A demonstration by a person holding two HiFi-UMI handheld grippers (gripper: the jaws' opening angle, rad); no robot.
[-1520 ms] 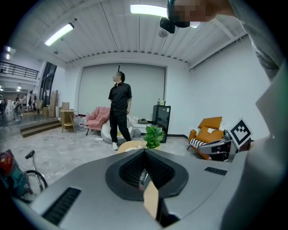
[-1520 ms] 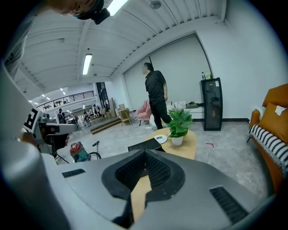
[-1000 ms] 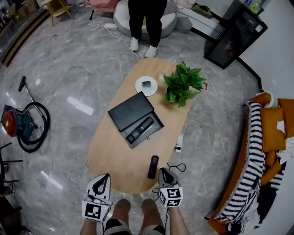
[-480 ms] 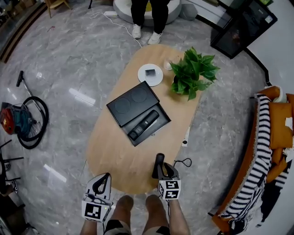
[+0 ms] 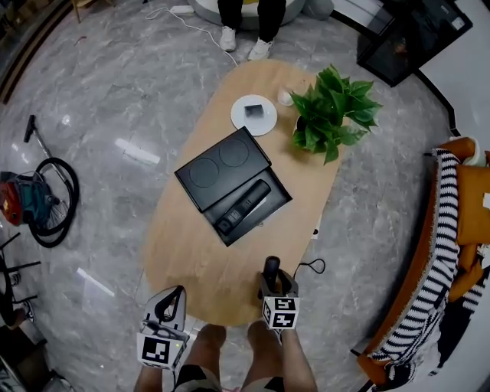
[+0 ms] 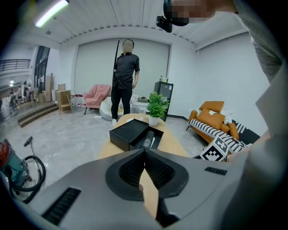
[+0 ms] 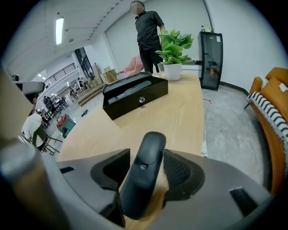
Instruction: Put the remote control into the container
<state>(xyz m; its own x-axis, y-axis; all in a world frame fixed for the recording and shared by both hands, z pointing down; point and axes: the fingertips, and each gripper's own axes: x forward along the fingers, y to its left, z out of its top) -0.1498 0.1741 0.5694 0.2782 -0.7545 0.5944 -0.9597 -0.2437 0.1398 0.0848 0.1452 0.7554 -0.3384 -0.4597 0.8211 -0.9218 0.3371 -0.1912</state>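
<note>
A black remote control [image 5: 271,267] [image 7: 142,177] lies on the near end of the oval wooden table [image 5: 191,253]. My right gripper [image 5: 274,280] [image 7: 147,174] straddles it; its jaws have just been opening and stand open on either side of the remote. The container is a black box [image 5: 277,200] [image 7: 135,96] [image 6: 130,134] at mid-table, with its lid [image 5: 222,168] resting against its far-left side and another dark remote [image 5: 243,207] inside. My left gripper [image 5: 170,300] [image 6: 145,168] is shut and empty, at the table's near-left edge.
A potted plant [image 5: 333,107] and a white plate [image 5: 253,115] stand at the table's far end, where a person [image 5: 245,19] stands. A thin cable [image 5: 306,269] lies right of the remote. A vacuum cleaner [image 5: 34,203] sits on the floor left, a sofa [image 5: 452,230] right.
My right gripper has come down and forward over the remote and its jaws have spread around it. The left gripper has sunk a little near the table edge.
</note>
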